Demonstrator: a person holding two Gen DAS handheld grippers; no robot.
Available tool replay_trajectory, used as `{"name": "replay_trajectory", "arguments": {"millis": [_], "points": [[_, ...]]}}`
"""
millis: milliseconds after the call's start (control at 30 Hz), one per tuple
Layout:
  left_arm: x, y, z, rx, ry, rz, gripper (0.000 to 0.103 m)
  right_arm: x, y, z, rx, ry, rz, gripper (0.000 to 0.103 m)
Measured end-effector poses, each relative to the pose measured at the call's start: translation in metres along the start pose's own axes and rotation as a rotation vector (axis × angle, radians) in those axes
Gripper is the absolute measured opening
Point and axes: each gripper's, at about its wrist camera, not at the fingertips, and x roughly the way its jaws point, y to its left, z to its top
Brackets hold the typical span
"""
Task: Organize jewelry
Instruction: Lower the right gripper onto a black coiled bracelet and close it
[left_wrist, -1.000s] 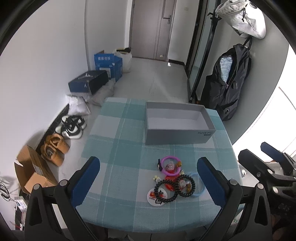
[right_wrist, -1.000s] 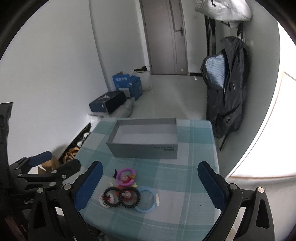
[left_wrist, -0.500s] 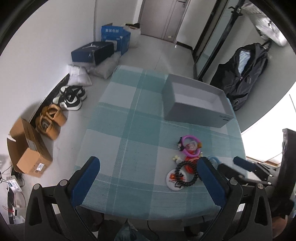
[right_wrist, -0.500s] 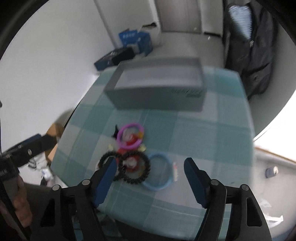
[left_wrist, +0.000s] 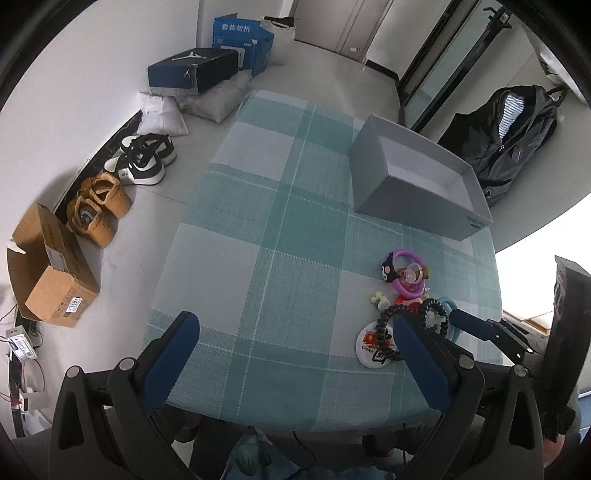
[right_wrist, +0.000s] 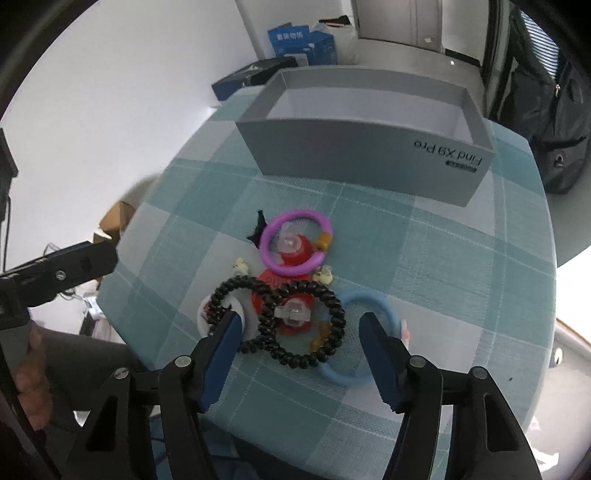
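Observation:
A jewelry pile lies on the checked tablecloth (right_wrist: 424, 258): a purple ring bracelet (right_wrist: 295, 243), two black bead bracelets (right_wrist: 301, 325), a light blue ring (right_wrist: 373, 332), a red charm and a white round badge (left_wrist: 373, 349). An open grey box (right_wrist: 362, 155) stands behind the pile, empty. My right gripper (right_wrist: 301, 323) is open, low over the black bead bracelets, one finger on each side. My left gripper (left_wrist: 291, 332) is open and empty above the table's near left part, with the pile (left_wrist: 410, 295) to its right. The right gripper's fingers (left_wrist: 476, 326) show there, beside the pile.
On the floor to the left are shoes (left_wrist: 144, 162), a cardboard box (left_wrist: 48, 266), a dark shoebox (left_wrist: 192, 70) and a blue carton (left_wrist: 240, 37). A black backpack (left_wrist: 517, 140) leans at the back right. The table edge is close below both grippers.
My right gripper has dropped down and forward onto the pile and its jaws have narrowed. My left gripper has swung left and tilted down over the table.

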Motion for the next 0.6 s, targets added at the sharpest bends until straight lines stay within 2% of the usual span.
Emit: {"name": "replay_trajectory", "arguments": {"millis": [67,200,433,600], "points": [[0.0,0.0,0.001,-0.002,0.004,-0.002,0.102,0.005,-0.001,0.0,0.005,0.021,-0.008,0.055],[0.001,0.001,0.0,0.001,0.01,0.001,0.102,0.009,0.0,0.001,0.002,0.029,-0.005,0.05],[0.004,0.001,-0.001,0.007,0.02,0.015,0.102,0.007,0.006,-0.001,-0.011,0.015,-0.024,0.046],[0.005,-0.004,-0.003,0.035,0.025,0.021,0.102,-0.008,-0.003,0.0,0.026,-0.031,0.019,0.045]]}}
